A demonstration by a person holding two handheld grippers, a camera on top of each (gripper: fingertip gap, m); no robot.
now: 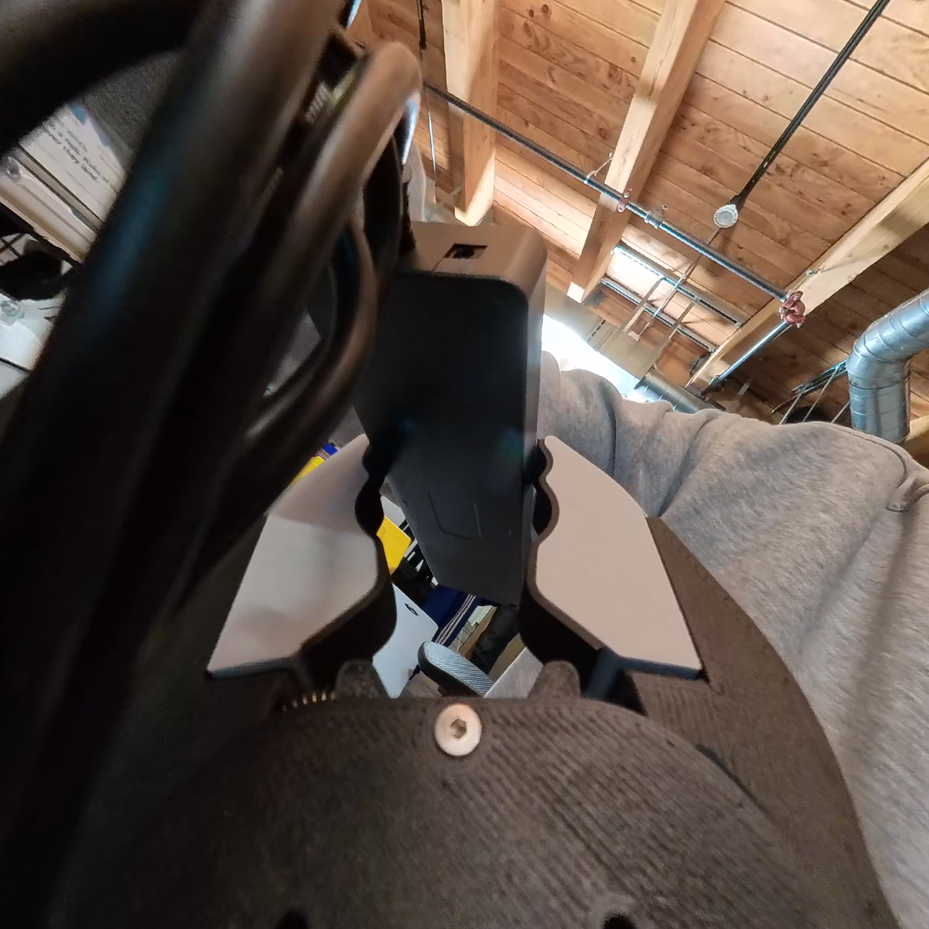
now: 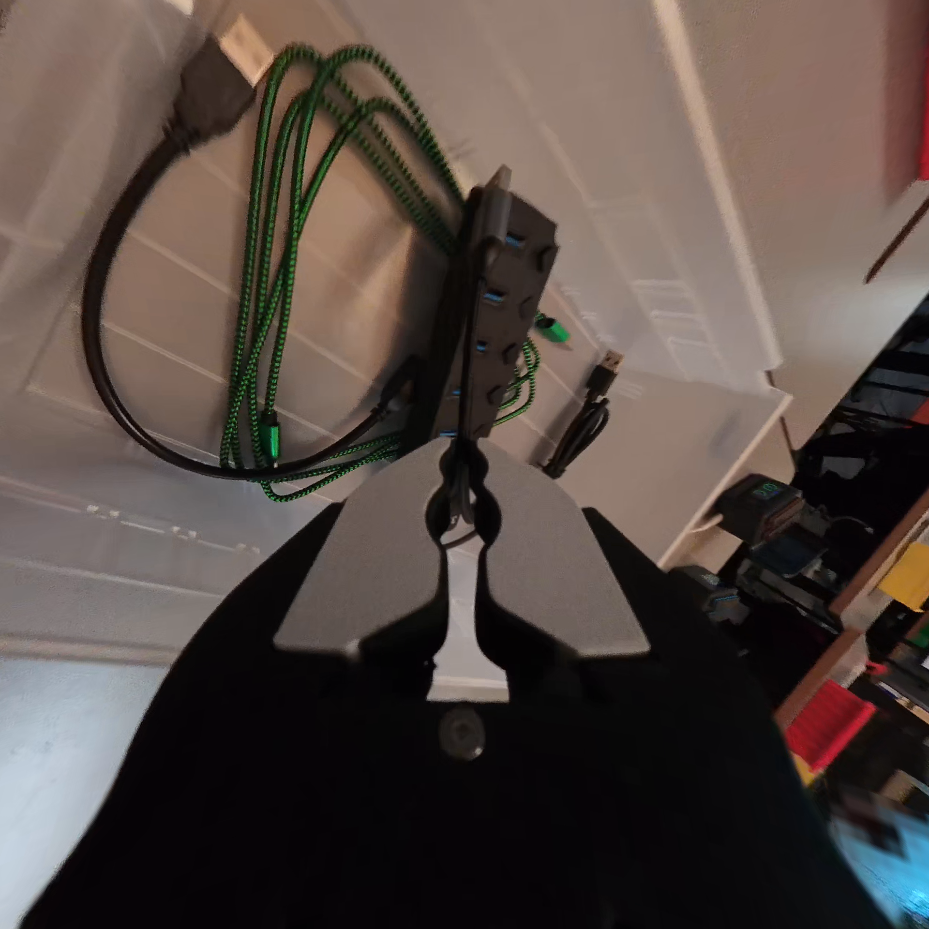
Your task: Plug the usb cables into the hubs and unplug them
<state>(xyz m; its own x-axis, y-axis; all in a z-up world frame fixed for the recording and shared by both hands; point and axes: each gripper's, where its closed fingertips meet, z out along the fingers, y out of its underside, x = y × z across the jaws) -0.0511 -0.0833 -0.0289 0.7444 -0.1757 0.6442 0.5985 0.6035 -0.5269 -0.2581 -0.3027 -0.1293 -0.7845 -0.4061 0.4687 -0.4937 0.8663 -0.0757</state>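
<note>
In the left wrist view my left gripper [image 1: 455,482] is shut on a black box-shaped hub [image 1: 452,402], held up toward the ceiling; a port shows on its grey far end [image 1: 462,250]. In the right wrist view my right gripper [image 2: 462,472] is shut on a thin black cable [image 2: 468,352]. That cable runs up along a second black hub [image 2: 507,301] with blue ports to a grey plug [image 2: 497,201] at its far end. A green braided cable [image 2: 281,241] and a thick black cable with a USB plug [image 2: 213,95] loop left of this hub.
A blurred dark strap or cable [image 1: 201,301] hangs close on the left of the left view, and a grey sleeve [image 1: 729,502] is on the right. A small coiled black USB cable [image 2: 588,417] lies on the white table [image 2: 653,251]. Cluttered shelves [image 2: 829,578] stand at the right. Across from one pair of fingers to the other is roughly 30 cm.
</note>
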